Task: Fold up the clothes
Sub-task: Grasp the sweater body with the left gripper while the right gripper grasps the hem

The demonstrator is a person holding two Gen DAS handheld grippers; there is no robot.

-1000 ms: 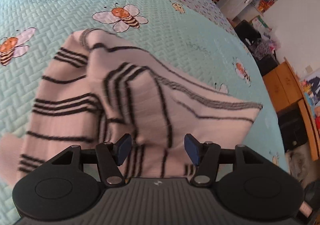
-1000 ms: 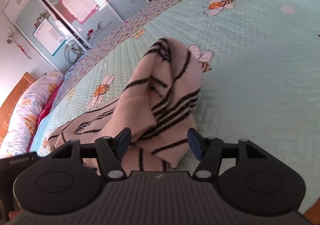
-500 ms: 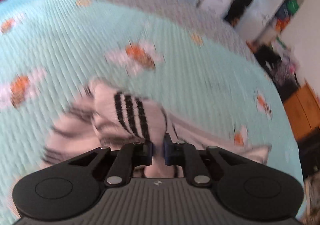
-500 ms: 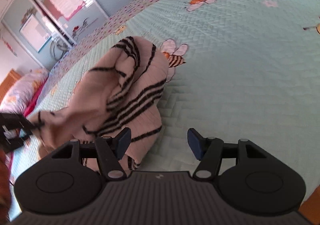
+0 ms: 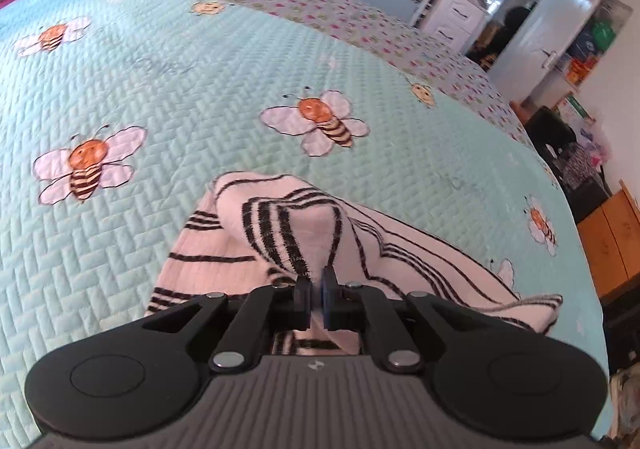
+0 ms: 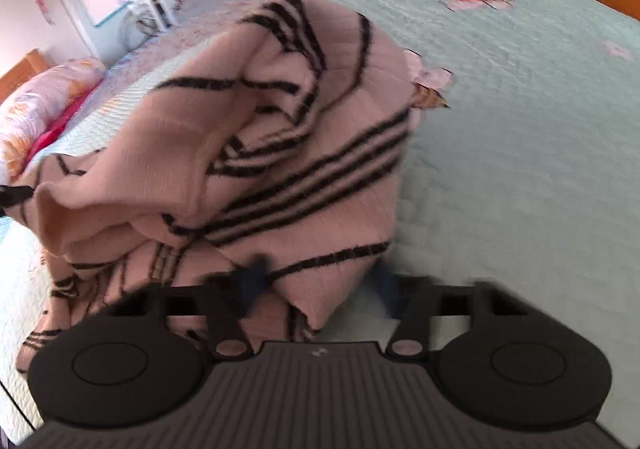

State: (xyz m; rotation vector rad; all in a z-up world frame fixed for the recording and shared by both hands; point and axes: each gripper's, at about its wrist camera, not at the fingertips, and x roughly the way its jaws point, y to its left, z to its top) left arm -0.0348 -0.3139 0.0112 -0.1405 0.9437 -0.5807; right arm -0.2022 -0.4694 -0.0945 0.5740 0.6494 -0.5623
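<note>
Left wrist view: left gripper (image 5: pixel 315 291), jaws spread a second ago, now pinched shut on a raised fold of the pink black-striped knit garment (image 5: pixel 304 233) lying on the mint bee-print quilted bed (image 5: pixel 160 89). Right gripper (image 6: pixel 316 285): jaws closing around the garment's near edge, blurred. Judgement: both holds nearly secured; lifting to spread it likely follows.

Bed (image 5: pixel 200 97), bee quilt; striped sweater (image 5: pixel 304 225) rumpled atop.

left tongs (image 5: pixel 315 295): black, blue pads, silver screws | right tongs (image 6: pixel 316 289): black, ribbed grey body
</note>
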